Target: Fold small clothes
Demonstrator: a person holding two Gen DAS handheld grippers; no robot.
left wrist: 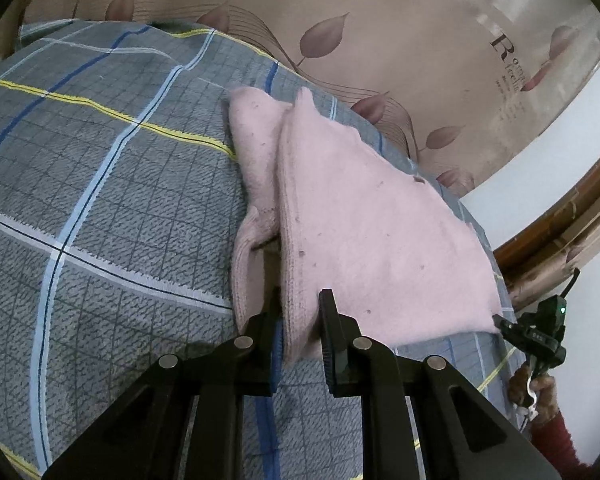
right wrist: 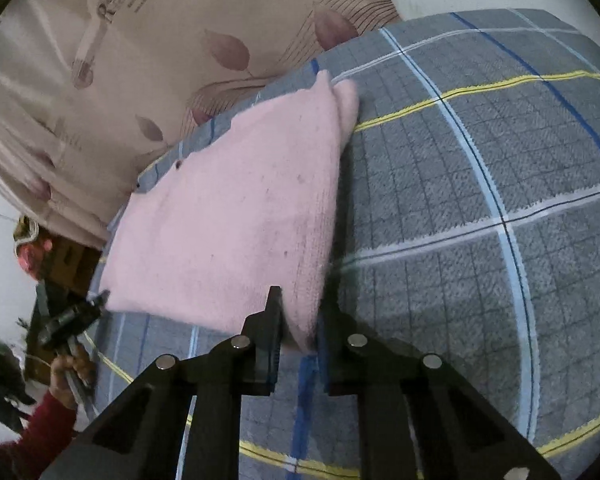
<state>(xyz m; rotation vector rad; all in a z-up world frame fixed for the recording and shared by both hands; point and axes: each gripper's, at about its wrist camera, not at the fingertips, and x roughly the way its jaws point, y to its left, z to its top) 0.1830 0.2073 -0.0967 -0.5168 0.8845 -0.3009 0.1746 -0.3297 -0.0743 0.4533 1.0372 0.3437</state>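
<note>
A small pink knitted garment [left wrist: 360,220] lies doubled over on a grey checked blanket [left wrist: 100,200]. My left gripper [left wrist: 300,304] is shut on the garment's near ribbed hem corner, and cloth fills the gap between its black fingers [left wrist: 328,312]. At the far right of this view, my right gripper [left wrist: 504,324] meets the garment's other near corner. In the right wrist view, the right gripper [right wrist: 298,314] is shut on a near corner of the same pink garment [right wrist: 228,208]. The left gripper [right wrist: 96,300] shows at the left edge of that view, at the opposite corner.
The blanket [right wrist: 460,200] spreads wide beside the garment. Behind it hangs a beige sheet printed with leaves [left wrist: 340,20]. A curved wooden frame [left wrist: 560,240] runs along the bed's edge. A hand in a red sleeve [right wrist: 56,392] grips a handle.
</note>
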